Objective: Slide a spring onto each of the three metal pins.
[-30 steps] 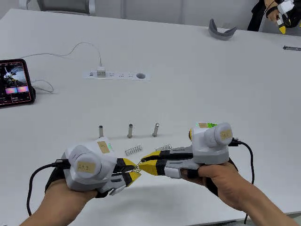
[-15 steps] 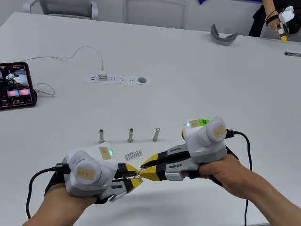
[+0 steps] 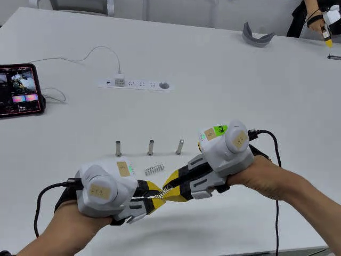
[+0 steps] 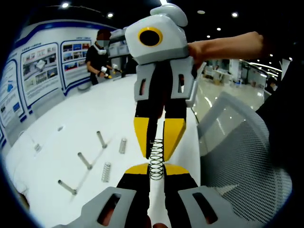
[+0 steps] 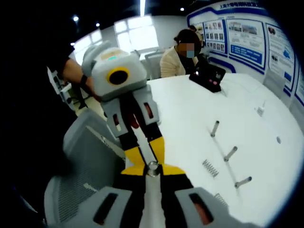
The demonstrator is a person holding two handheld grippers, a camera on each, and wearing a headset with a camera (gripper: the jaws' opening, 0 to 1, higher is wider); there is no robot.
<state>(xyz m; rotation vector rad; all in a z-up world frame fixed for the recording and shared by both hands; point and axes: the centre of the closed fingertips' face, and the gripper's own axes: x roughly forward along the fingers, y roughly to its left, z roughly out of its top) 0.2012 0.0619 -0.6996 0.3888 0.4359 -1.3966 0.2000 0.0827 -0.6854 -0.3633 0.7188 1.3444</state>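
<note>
Above the near part of the white table [image 3: 224,80], the left gripper [image 3: 153,199] and the right gripper [image 3: 171,192] are brought tip to tip; each is closed to a narrow gap and nipped on one end of the held spring [image 4: 155,159], which bridges the two pairs of jaws clear of the surface; this is judged to be a hand-over or a re-grip, made so that the coil can be lined up along one gripper before it is carried to a pin; the three metal pins [image 3: 151,147] are stood upright in a row just beyond the grippers, all bare, so no spring is judged to be fitted yet; two loose springs [image 4: 106,171] are laid flat near the pins, touching none of them; the held spring is seen as a short, slender coil of bright wire, straight, with open turns and apparently not squeezed lengthwise.
</note>
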